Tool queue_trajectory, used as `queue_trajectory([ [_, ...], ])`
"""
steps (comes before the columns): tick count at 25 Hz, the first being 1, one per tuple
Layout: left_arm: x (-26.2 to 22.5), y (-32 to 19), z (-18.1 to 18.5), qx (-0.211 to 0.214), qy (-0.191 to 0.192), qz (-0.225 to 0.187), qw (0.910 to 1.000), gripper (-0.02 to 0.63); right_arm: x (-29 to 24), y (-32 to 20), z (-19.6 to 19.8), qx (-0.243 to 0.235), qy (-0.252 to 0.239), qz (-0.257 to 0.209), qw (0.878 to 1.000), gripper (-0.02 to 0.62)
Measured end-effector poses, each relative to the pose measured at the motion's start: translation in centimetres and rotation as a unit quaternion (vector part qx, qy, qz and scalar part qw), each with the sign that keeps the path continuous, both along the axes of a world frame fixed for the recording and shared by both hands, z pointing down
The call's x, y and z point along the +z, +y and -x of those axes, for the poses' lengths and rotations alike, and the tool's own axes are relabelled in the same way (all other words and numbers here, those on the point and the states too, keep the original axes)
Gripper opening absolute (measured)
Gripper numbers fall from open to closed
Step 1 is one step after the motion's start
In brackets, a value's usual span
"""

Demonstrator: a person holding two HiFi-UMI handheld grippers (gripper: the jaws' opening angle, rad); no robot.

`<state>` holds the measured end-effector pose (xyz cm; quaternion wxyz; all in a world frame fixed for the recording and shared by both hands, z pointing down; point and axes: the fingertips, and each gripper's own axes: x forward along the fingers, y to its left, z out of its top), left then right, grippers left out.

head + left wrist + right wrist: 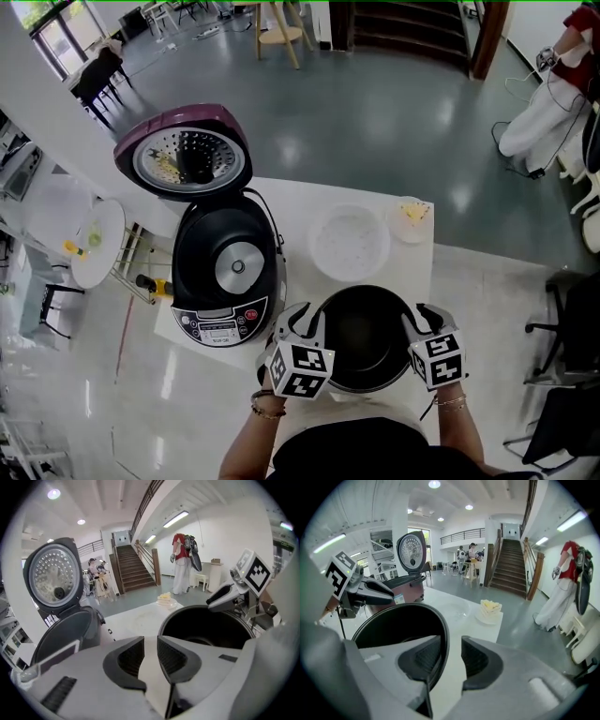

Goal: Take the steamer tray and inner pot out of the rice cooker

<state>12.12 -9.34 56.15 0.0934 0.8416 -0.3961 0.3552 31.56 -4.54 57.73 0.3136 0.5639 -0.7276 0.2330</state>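
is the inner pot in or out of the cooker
Out: the pot sits on the table beside the cooker, whose heating plate shows.

The head view looks steeply down on the counter (291, 202) from above. Each gripper view rides close behind its own jaws, facing across the counter toward the staircase (133, 566). All three share the inner pot (366, 337), in each frame's lower half.
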Motion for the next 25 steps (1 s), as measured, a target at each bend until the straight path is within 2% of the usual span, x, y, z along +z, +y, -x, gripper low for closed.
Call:
queue_trajectory([
  [3,-4.0,-0.9,1.2,-0.029,0.043,-0.049,0.9974,0.086,-3.7,-0.2,-0.5,0.004,0.016,-0.074,0.997,0.125],
  [6,-8.0,-1.1,2.1,-0.050,0.091,-0.100,0.9896,0.086,-8.2,0.0,0.1,0.004,0.004,-0.160,0.987,0.003],
  [10,-12.3,0.2,2.8,-0.069,0.155,-0.157,0.9729,0.074,-12.8,1.1,1.0,0.013,-0.041,-0.247,0.968,0.003],
  [11,-13.1,0.6,3.0,-0.077,0.174,-0.166,0.9675,0.020,-13.7,1.4,1.1,0.018,-0.052,-0.266,0.962,0.003],
  [13,-14.2,1.5,3.3,-0.088,0.207,-0.173,0.9589,0.000,-15.2,2.1,1.2,0.026,-0.068,-0.295,0.953,0.003],
  [15,-14.7,2.2,3.5,-0.089,0.215,-0.180,0.9557,0.000,-16.0,2.9,1.4,0.028,-0.069,-0.310,0.948,0.003],
  [18,-14.8,2.9,3.9,-0.087,0.200,-0.194,0.9563,0.000,-16.4,3.8,1.7,0.024,-0.074,-0.318,0.945,0.003],
  [25,-14.5,3.8,4.1,-0.097,0.199,-0.198,0.9549,0.000,-15.6,4.9,1.5,0.025,-0.090,-0.299,0.950,0.002],
])
